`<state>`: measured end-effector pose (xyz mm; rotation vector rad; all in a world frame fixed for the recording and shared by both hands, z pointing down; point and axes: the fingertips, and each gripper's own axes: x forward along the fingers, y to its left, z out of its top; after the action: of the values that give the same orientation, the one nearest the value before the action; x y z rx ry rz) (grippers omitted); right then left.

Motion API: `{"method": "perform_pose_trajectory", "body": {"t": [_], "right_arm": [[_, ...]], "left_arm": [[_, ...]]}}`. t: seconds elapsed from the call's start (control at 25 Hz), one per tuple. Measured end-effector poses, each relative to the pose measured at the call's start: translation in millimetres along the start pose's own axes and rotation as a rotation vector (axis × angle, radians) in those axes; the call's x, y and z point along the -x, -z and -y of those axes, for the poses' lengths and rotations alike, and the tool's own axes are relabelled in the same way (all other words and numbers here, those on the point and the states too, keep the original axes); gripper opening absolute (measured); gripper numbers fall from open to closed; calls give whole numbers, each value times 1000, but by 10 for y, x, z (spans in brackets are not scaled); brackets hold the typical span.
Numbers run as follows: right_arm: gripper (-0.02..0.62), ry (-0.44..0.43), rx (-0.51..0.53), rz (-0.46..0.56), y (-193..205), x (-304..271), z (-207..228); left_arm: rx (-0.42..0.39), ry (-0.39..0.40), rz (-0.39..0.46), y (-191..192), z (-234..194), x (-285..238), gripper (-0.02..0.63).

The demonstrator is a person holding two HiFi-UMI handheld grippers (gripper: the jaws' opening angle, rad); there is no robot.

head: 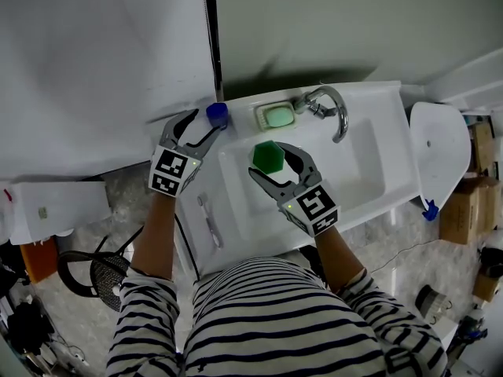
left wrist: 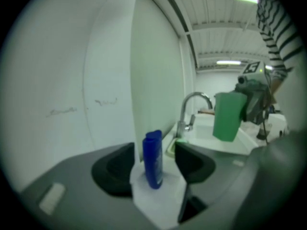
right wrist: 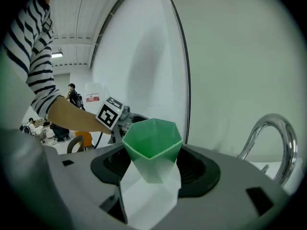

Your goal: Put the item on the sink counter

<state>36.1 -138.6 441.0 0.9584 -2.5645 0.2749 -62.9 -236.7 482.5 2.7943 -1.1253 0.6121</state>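
A blue bottle point(head: 218, 115) stands upright on the back left corner of the white sink counter point(head: 236, 234). My left gripper point(head: 207, 122) is open around it. In the left gripper view the bottle point(left wrist: 153, 160) sits between the pads point(left wrist: 115, 169), with a gap on each side. My right gripper point(head: 274, 163) is shut on a green faceted cup point(head: 267, 155), held upright above the left part of the basin point(head: 357, 171). The right gripper view shows the cup point(right wrist: 152, 147) pinched between both pads, mouth up, with my right gripper point(right wrist: 153, 164) closed on its lower half.
A chrome faucet point(head: 333, 105) and a soap dish holding green soap point(head: 277, 116) sit at the back of the sink. A toothbrush-like item point(head: 209, 220) lies on the counter's left strip. A wall rises behind; a toilet point(head: 442, 151) is at the right and a black basket point(head: 98, 272) on the floor at the left.
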Motion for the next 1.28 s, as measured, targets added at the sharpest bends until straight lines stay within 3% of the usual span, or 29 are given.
{"method": "perform_pose_trajectory", "body": {"t": [0.08,0.28,0.4,1.28], "right_arm": [[297,2,5,1,-5,-1,-12],[297,3,13,-1,5,-12,-28],[298,6,16,0,6,-17,-19],[297,15,1,-47,290,-470,296]], "left_arm": [[3,-10,23,-64,26,102,256],[10,-50,61,-230,127,324,67],[16,-55,83,-342,230,432,6],[111,12,168,-380,784,574,6]]}}
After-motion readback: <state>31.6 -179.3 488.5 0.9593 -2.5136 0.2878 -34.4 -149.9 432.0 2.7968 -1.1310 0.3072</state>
